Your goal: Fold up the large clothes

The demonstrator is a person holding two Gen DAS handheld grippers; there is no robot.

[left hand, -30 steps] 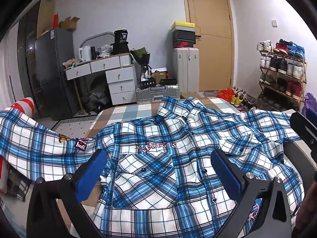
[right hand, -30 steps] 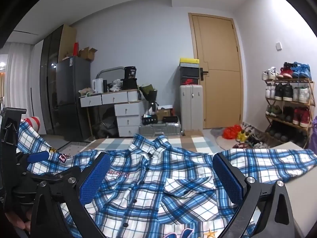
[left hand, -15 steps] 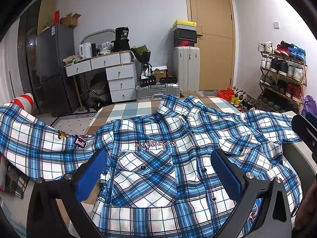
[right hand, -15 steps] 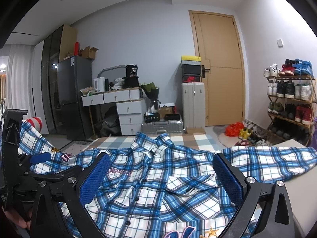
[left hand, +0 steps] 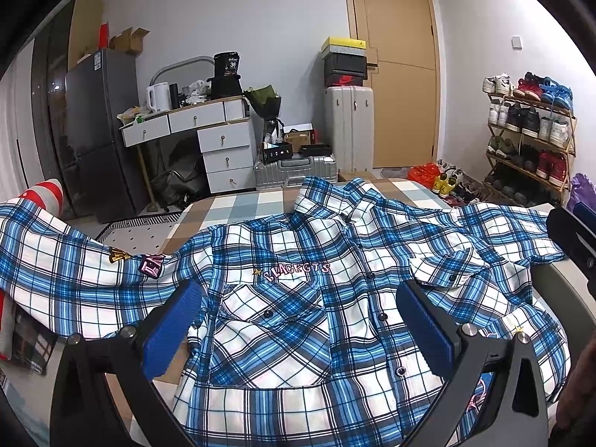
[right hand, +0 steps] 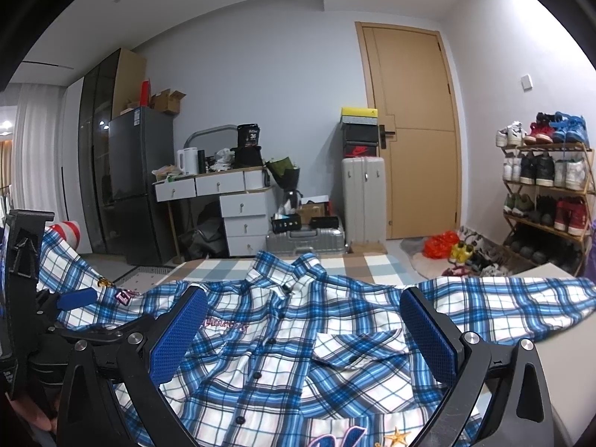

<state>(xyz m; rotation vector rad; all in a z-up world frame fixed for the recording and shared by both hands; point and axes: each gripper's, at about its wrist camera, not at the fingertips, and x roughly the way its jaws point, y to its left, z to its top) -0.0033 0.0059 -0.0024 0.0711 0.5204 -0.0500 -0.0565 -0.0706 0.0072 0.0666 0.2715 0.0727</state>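
A large blue-and-white plaid shirt [left hand: 298, 298] lies face up on a checked bed cover [left hand: 238, 205], buttoned, collar toward the far end, sleeves spread left and right. Its hem looks folded up near me. The same plaid shirt [right hand: 298, 335] fills the lower half of the right wrist view. My left gripper [left hand: 298, 324] hovers open above the shirt's chest, with nothing between its blue pads. My right gripper [right hand: 303, 335] is open too, over the shirt's right side. The left gripper's body [right hand: 33, 316] shows at the left edge of the right wrist view.
Beyond the bed stand a dark fridge [left hand: 100, 134], a white drawer desk [left hand: 208, 134], a pale suitcase [left hand: 348, 126] and a wooden door [left hand: 395, 67]. A shoe rack [left hand: 529, 134] lines the right wall. A red-and-white striped cushion [left hand: 44, 193] sits at the left.
Both wrist cameras have tilted up a little, so the shirt sits lower in the views. The shirt lies as before and both grippers stay open.
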